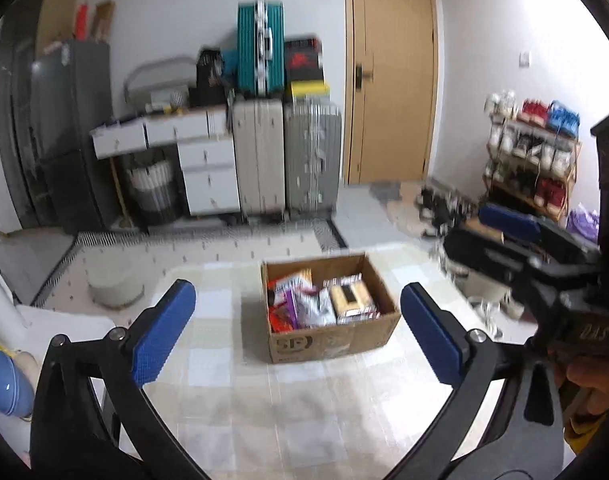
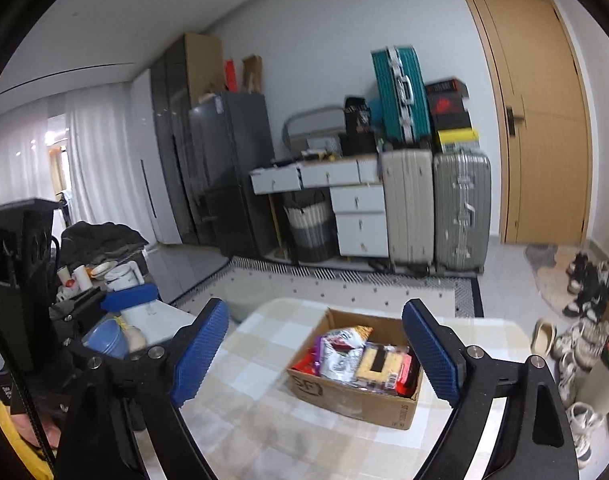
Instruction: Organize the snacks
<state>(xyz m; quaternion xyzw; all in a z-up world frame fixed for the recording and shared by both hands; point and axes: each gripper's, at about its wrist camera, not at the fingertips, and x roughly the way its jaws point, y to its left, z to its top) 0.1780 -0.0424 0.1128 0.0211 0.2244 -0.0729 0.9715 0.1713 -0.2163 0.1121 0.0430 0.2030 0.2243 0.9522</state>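
Note:
An open cardboard box [image 1: 332, 340] [image 2: 356, 400] stands on the table with the checked cloth [image 1: 264, 400] [image 2: 264, 420]. Several snack packets [image 1: 312, 304] [image 2: 356, 356] fill it, among them a silver bag, red wrappers and a yellow-and-black pack. My left gripper [image 1: 297, 294] hangs above the table short of the box, open, with nothing between its blue pads. My right gripper [image 2: 316, 312] is also open and holds nothing, raised on the near side of the box. In the left wrist view the right gripper's blue pad [image 1: 504, 220] shows at the right edge.
A blue bowl [image 1: 6, 384] [image 2: 104, 340] and cups crowd a side surface left of the table. Suitcases [image 1: 284, 160], white drawers [image 1: 208, 172] and a dark fridge [image 2: 232, 168] line the far wall. A shoe rack [image 1: 532, 160] and loose shoes [image 2: 584, 304] lie right.

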